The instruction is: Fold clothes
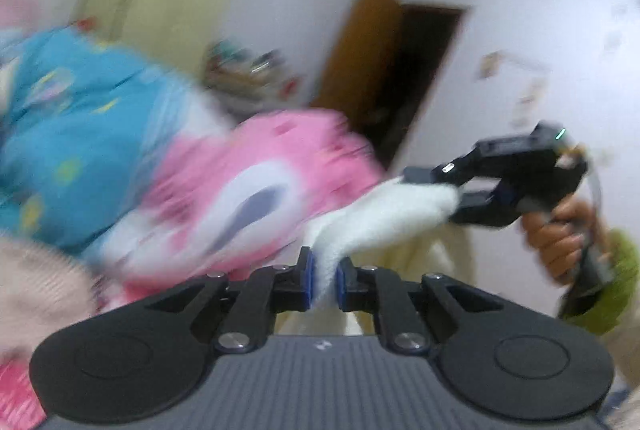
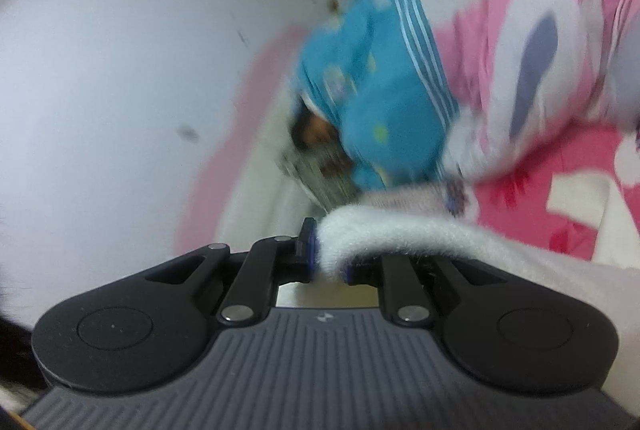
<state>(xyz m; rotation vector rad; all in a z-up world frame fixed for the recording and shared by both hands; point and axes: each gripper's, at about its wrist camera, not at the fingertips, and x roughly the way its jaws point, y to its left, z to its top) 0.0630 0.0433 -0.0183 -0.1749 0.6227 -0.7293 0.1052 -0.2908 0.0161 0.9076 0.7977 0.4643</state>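
A white fuzzy garment [image 1: 384,218] is stretched in the air between both grippers. In the left wrist view my left gripper [image 1: 325,282] is shut on one edge of it, the fabric pinched between the blue pads. Further right, my right gripper [image 1: 436,192] is clamped on the other end, with a person's hand [image 1: 560,238] on its handle. In the right wrist view the right gripper [image 2: 330,262] is shut on the white garment [image 2: 400,234], which drapes over and hides the right finger. Both views are motion-blurred.
A heap of blue patterned bedding [image 1: 80,134] and pink patterned bedding [image 1: 248,182] lies behind, on a pink sheet [image 2: 560,190]. A white wall [image 2: 100,70] and an open brown door [image 1: 360,46] stand beyond. A green sleeve [image 1: 618,290] is at far right.
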